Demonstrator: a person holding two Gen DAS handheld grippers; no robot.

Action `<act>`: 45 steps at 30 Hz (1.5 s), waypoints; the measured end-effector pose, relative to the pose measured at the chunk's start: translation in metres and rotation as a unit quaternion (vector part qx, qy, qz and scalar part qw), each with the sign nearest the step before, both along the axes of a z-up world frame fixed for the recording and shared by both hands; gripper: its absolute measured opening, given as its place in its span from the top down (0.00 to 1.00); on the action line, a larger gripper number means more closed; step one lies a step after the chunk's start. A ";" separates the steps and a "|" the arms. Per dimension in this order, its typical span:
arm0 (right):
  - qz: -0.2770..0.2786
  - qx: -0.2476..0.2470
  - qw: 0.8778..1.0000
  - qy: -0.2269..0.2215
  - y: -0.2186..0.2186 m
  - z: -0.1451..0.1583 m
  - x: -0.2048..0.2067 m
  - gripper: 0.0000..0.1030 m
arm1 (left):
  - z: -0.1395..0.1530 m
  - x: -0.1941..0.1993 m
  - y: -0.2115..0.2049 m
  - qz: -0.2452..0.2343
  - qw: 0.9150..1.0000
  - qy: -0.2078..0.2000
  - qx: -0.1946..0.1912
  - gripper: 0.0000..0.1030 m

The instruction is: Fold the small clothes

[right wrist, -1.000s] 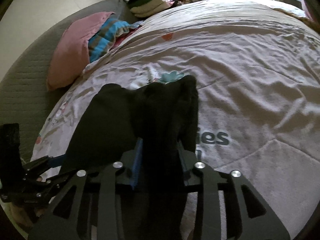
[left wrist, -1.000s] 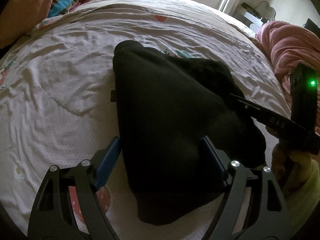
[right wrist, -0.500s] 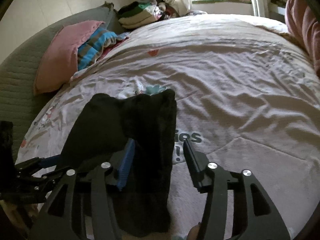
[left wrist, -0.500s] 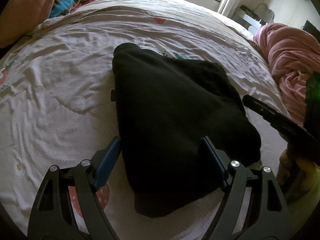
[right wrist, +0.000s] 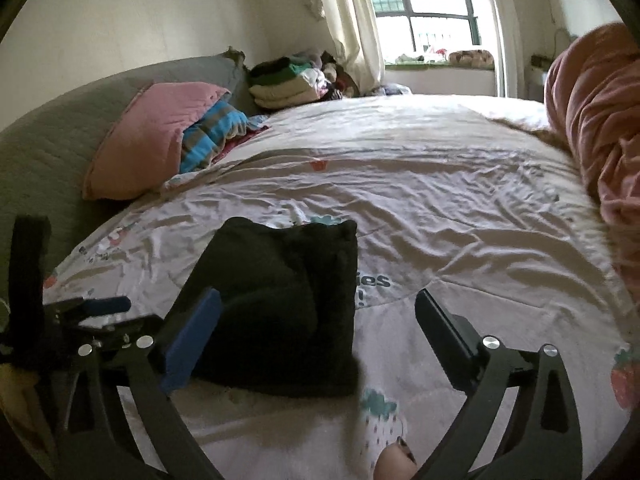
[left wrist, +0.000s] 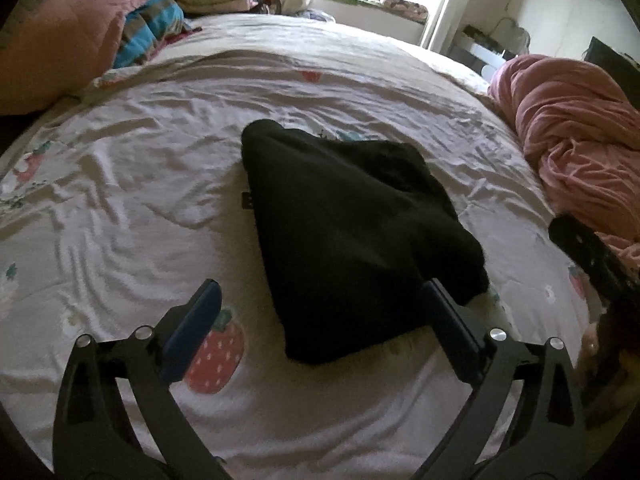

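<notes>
A folded black garment (left wrist: 344,240) is seen lying on the pale printed bedspread (left wrist: 120,184), just ahead of the left gripper (left wrist: 318,312). That gripper's fingers are spread wide apart and nothing is held between them; the near end of the garment falls in the gap between the two tips, closer to the right finger (left wrist: 448,324), whose tip is overlapped by the cloth's edge in the view, though contact cannot be confirmed. The left finger (left wrist: 192,328) stands clear of the cloth, over a strawberry print (left wrist: 216,360). In the right wrist view the right gripper (right wrist: 316,320) is likewise held wide apart and empty. The same black garment (right wrist: 280,304) lies ahead and toward its left finger (right wrist: 192,340), the cloth's right edge ending roughly midway between the tips, while the right finger (right wrist: 444,336) is over bare bedspread (right wrist: 440,216). The left gripper (right wrist: 100,308) is visible beyond the garment's left side.
</notes>
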State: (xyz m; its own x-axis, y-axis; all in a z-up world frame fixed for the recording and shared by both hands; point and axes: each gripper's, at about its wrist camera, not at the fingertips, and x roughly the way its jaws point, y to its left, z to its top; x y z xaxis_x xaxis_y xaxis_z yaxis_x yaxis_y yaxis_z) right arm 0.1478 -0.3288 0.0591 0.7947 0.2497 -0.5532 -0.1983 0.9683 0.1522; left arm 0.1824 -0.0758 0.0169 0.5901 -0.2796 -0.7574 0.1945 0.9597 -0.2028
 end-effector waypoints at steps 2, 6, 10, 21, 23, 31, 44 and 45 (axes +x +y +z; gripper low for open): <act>-0.003 -0.007 1.000 -0.011 0.004 0.002 -0.016 0.04 | 0.004 -0.012 0.005 0.002 1.000 -0.010 -0.001 0.09; -0.011 -0.016 1.000 -0.018 0.011 0.000 -0.041 0.04 | 0.006 -0.036 0.013 0.005 1.000 -0.024 0.008 0.09; -0.022 -0.029 0.999 -0.019 0.021 -0.008 -0.067 0.04 | -0.001 -0.060 0.019 0.004 1.000 -0.027 0.013 0.09; -0.053 -0.070 0.996 -0.010 0.043 -0.045 -0.118 0.04 | -0.024 -0.105 0.039 0.023 0.999 -0.028 0.004 0.09; -0.053 -0.072 0.996 -0.002 0.044 -0.050 -0.121 0.04 | -0.025 -0.108 0.042 0.027 0.999 -0.028 0.002 0.09; -0.053 -0.080 0.995 0.010 0.048 -0.055 -0.127 0.04 | -0.023 -0.112 0.044 0.036 0.999 -0.032 0.002 0.09; -0.060 -0.084 0.995 0.013 0.043 -0.054 -0.127 0.04 | -0.023 -0.114 0.047 0.040 0.999 -0.032 0.009 0.09; -0.060 -0.084 0.995 0.014 0.043 -0.055 -0.127 0.04 | -0.022 -0.114 0.047 0.040 0.999 -0.033 0.010 0.09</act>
State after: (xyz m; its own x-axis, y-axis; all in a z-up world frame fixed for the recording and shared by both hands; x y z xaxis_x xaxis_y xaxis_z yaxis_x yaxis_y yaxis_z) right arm 0.0207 -0.2856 0.0045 0.7971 0.0572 -0.6011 -0.0784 0.9969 -0.0092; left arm 0.0688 -0.0284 -0.0055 0.6583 -0.2160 -0.7211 0.1300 0.9762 -0.1737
